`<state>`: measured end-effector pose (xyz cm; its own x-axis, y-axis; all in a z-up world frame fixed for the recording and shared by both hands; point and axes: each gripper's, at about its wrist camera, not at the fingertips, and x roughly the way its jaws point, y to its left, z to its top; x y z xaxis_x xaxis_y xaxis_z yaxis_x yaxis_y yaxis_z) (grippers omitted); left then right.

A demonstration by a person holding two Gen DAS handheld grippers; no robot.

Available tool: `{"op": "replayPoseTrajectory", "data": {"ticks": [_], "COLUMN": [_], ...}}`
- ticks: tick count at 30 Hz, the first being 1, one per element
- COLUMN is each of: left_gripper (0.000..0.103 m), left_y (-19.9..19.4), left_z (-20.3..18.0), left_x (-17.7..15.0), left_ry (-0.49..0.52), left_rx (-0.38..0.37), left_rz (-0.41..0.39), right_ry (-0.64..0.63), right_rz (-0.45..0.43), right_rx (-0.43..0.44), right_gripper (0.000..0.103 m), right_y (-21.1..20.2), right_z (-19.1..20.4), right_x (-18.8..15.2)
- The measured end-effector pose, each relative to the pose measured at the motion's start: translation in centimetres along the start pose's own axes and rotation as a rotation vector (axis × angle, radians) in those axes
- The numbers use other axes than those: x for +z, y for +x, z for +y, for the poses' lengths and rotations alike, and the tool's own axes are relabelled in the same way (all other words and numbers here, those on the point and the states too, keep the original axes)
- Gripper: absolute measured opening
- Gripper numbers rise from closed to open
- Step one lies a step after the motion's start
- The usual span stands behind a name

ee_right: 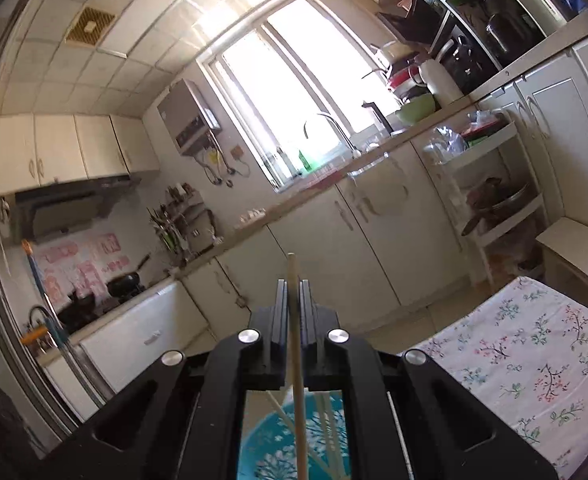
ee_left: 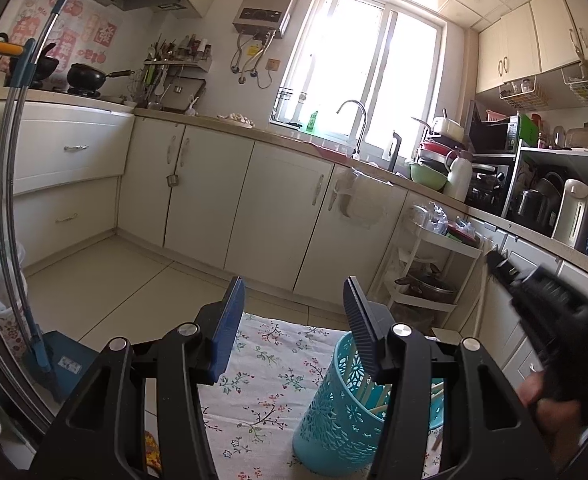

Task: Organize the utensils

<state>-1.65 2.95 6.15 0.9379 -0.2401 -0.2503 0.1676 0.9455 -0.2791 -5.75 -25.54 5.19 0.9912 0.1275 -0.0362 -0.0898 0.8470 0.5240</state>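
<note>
A turquoise cut-out holder (ee_left: 340,408) stands on the floral-cloth table (ee_left: 261,392) with several pale chopsticks inside. My left gripper (ee_left: 294,316) is open and empty, its fingers raised above and just left of the holder. My right gripper (ee_right: 292,288) is shut on a pale wooden chopstick (ee_right: 296,356). The chopstick runs down between the pads into the holder (ee_right: 277,448) directly below. The right gripper also shows blurred at the right edge of the left wrist view (ee_left: 534,292).
The floral cloth (ee_right: 534,364) covers the table to the right. A white trolley (ee_left: 434,272) with pots stands beyond the table. Kitchen cabinets (ee_left: 273,208) and a sink faucet (ee_left: 354,120) run along the far wall. A blue dustpan (ee_left: 59,356) leans at the left.
</note>
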Motion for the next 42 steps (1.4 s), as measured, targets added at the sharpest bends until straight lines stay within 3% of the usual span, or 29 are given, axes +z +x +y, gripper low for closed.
{"op": "replayPoseTrajectory", "data": {"ticks": [3,5,12,20,23,25,30,32,34,35,42], "left_gripper": [0.048,0.048,0.048,0.048,0.049,0.052,0.065,0.075,0.082,0.085,0.095], "left_y": [0.1,0.1,0.2,0.3,0.4,0.2,-0.9,-1.9,-3.0,-3.7,-8.2], "left_z": [0.1,0.1,-0.2,-0.4,-0.5,-0.9,-2.0,-2.3,-2.6,-2.8,-3.3], "left_x": [0.0,0.0,0.0,-0.2,-0.3,-0.5,-1.5,-1.9,-2.3,-2.4,-3.9], "left_ry": [-0.011,-0.007,-0.006,-0.003,0.012,0.033,0.100,0.127,0.148,0.159,0.203], "left_rx": [-0.002,-0.001,-0.002,-0.006,-0.011,-0.007,0.017,0.037,0.055,0.065,0.104], "left_rz": [0.005,0.004,0.010,0.015,0.026,0.036,0.088,0.104,0.116,0.122,0.175], "right_ry": [0.021,-0.029,-0.071,-0.171,-0.211,-0.230,-0.272,-0.291,-0.317,-0.329,-0.369], "right_rz": [-0.050,-0.070,-0.050,0.075,0.172,0.207,0.256,0.282,0.322,0.339,0.426], "right_rx": [0.022,0.017,-0.023,-0.051,-0.071,-0.083,-0.102,-0.120,-0.155,-0.169,-0.242], "right_gripper": [0.006,0.006,0.006,0.006,0.007,0.021,0.029,0.037,0.051,0.052,0.072], "right_y": [-0.7,-0.7,0.0,-0.1,-0.1,-0.6,-3.9,-5.4,-7.2,-8.0,-11.9], "right_z": [0.8,1.9,1.9,1.8,1.6,1.6,1.6,1.6,1.8,1.9,2.6], "right_x": [1.2,1.3,0.0,-2.8,-4.1,-4.7,-5.8,-6.2,-6.8,-7.1,-8.3]}}
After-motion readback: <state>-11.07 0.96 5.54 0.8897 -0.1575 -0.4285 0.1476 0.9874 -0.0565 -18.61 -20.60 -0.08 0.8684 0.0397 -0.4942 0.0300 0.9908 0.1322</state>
